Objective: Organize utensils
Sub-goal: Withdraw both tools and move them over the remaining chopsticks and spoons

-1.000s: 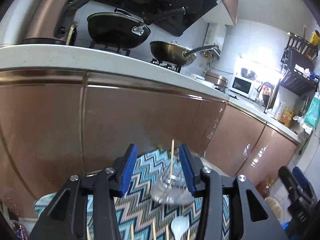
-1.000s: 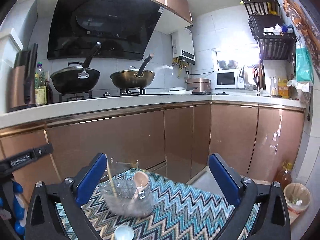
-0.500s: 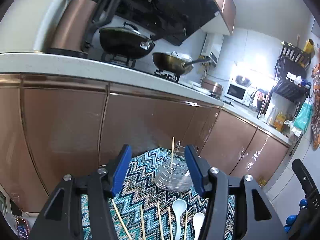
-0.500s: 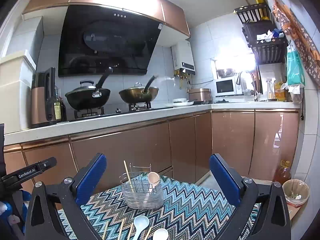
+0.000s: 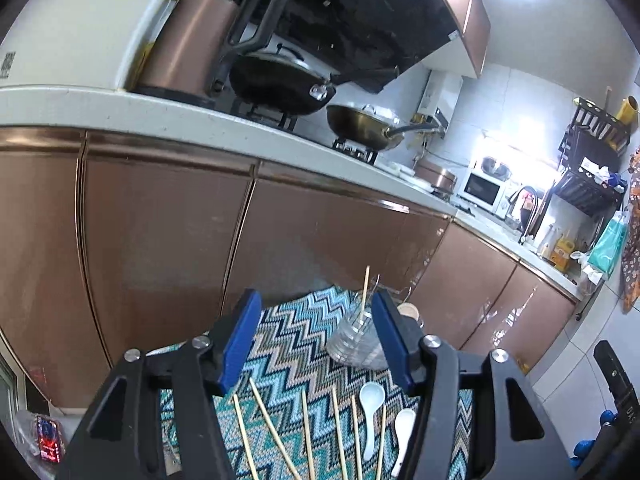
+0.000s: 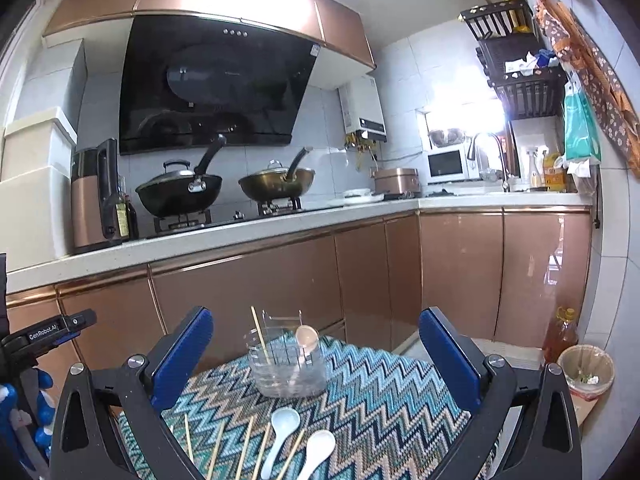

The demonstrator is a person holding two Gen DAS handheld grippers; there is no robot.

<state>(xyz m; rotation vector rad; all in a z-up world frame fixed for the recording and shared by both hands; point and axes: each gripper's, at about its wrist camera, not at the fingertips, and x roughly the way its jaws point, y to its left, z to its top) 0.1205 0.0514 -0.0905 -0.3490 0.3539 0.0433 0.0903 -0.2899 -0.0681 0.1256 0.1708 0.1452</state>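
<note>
A clear utensil holder [image 6: 286,364] stands on a zigzag-patterned cloth [image 6: 380,400], with one chopstick [image 6: 260,336] and a tan spoon [image 6: 306,338] upright in it. Nearer me on the cloth lie two white spoons [image 6: 280,428] and several chopsticks [image 6: 244,448]. My right gripper [image 6: 316,316] is wide open and holds nothing, back from the holder. My left gripper [image 5: 316,300] is opening, with nothing between its fingers. Beyond it are the holder [image 5: 352,340], the loose chopsticks [image 5: 280,432] and the spoons [image 5: 370,404].
Copper-coloured cabinet doors [image 6: 248,292] run close behind the cloth under a white counter [image 6: 240,236] with two woks. A waste bin [image 6: 586,368] and an oil bottle [image 6: 562,332] stand on the floor at the right. The left tool's body [image 6: 48,330] shows at the left edge.
Both grippers have drawn back from the holder and risen a little, so the loose spoons and chopsticks now show below. The left jaws stand wider apart than before.
</note>
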